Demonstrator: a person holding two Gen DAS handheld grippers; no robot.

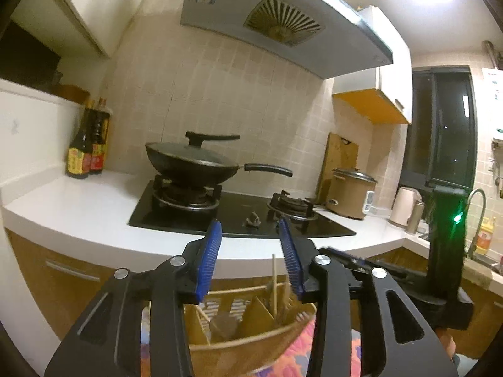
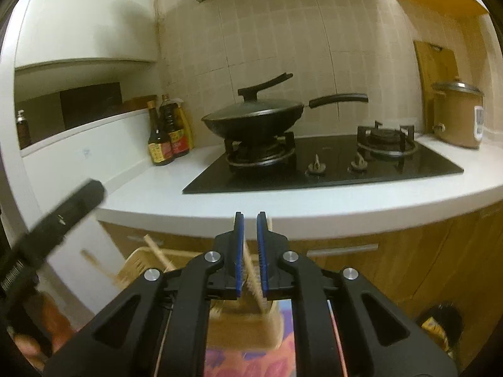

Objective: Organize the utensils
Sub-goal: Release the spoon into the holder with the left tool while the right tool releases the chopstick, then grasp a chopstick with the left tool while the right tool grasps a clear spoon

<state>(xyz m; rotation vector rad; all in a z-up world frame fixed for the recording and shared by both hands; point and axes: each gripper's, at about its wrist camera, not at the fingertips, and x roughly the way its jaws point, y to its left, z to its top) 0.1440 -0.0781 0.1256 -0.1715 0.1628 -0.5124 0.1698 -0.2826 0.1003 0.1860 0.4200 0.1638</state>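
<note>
A bamboo utensil box (image 1: pixel 239 342) with several compartments sits low in front of the counter on a floral cloth (image 1: pixel 301 345). A chopstick (image 1: pixel 274 282) stands upright in it. My left gripper (image 1: pixel 250 223) hangs above the box, open, with nothing between its blue pads. In the right wrist view my right gripper (image 2: pixel 250 216) is over the box (image 2: pixel 135 260), its jaws a narrow gap apart. A blurred chopstick (image 2: pixel 253 276) slants loosely through that gap. More chopsticks (image 2: pixel 157 251) lean in the box. The left gripper's black body (image 2: pixel 63 216) shows blurred at the left.
The white counter (image 1: pixel 94 216) curves just beyond the box, with cabinet fronts (image 2: pixel 393 270) below it. On it are a black hob (image 1: pixel 239 216) with a lidded wok (image 1: pixel 191 163), sauce bottles (image 1: pixel 85 154), a rice cooker (image 1: pixel 352 191) and a kettle (image 1: pixel 404 204).
</note>
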